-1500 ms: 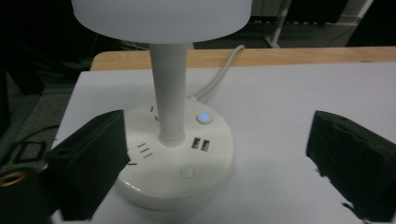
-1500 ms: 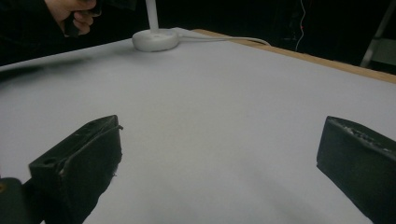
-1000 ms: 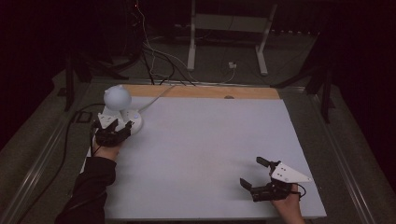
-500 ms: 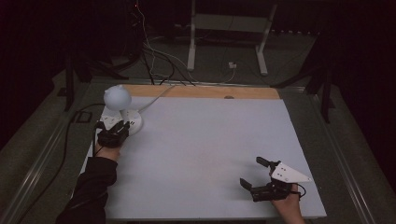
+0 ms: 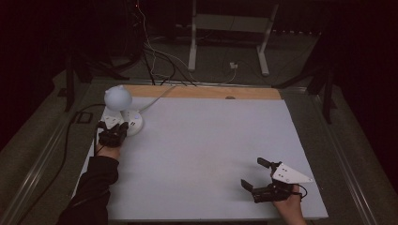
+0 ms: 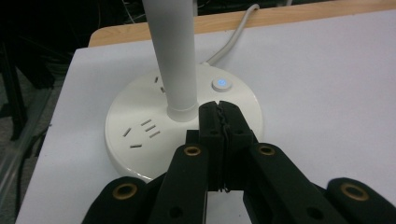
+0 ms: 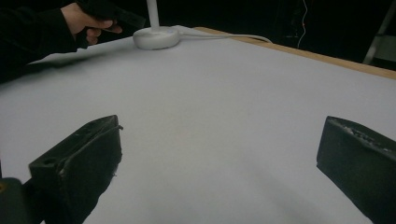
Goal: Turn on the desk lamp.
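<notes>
Lamp (image 5: 123, 110) far-left; open table (image 5: 211, 140) elsewhere

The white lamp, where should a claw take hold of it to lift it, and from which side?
Probably the upright stem, low near the round base: it is narrow enough for the jaws, the base too broad. Come level from the person's side, where the left claw sits.

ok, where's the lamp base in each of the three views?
High view: lamp base at the far left of the table, just ahead of the left gripper.
Left gripper view: the base sits centre frame, under the shut jaws' tips.
Right gripper view: the base is small, at top left of centre, beside the other hand.
Shared landmark: the white cord running from the base.
</notes>
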